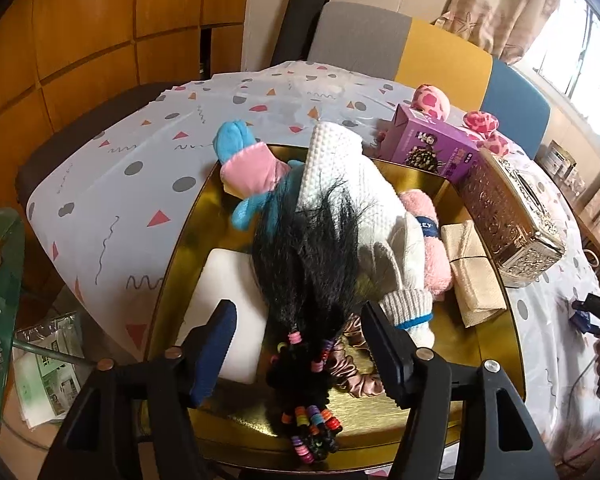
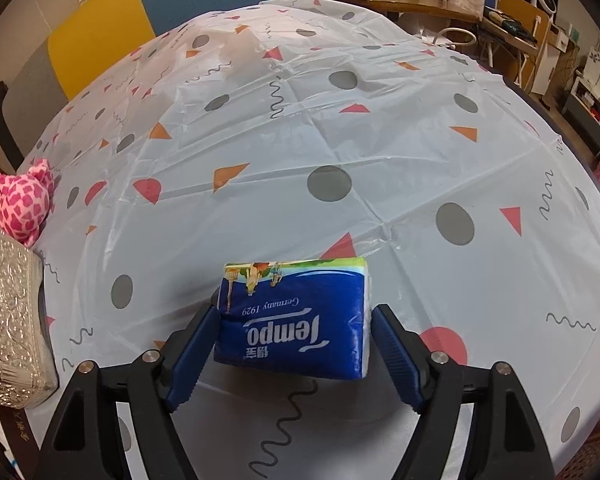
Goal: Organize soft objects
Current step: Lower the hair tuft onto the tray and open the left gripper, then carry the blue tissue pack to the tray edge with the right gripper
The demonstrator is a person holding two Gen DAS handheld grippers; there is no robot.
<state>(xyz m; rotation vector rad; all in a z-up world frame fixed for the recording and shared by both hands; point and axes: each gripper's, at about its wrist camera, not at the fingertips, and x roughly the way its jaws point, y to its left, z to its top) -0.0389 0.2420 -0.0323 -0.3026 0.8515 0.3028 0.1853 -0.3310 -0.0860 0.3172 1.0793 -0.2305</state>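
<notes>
Below, my left tool [image 1: 300, 354] gapes over the black hairpiece [image 1: 306, 264] heaped on the crowded gold tray [image 1: 512, 332], while my right tool [image 2: 294, 354] stands apart around the tissue pack [image 2: 296, 320] on open counter [image 2: 300, 140].

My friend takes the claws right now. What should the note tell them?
Left claw: open over the gold tray, black wig between its fingers, not pinched.
Right claw: around the blue tissue pack; left pad touches, right pad stands off, so no firm grip.
In the tray: blue-and-pink plush, white towel, pink towel, scrunchie.
Left: tissue pack and spotted pink plush remain on the tablecloth.
</notes>
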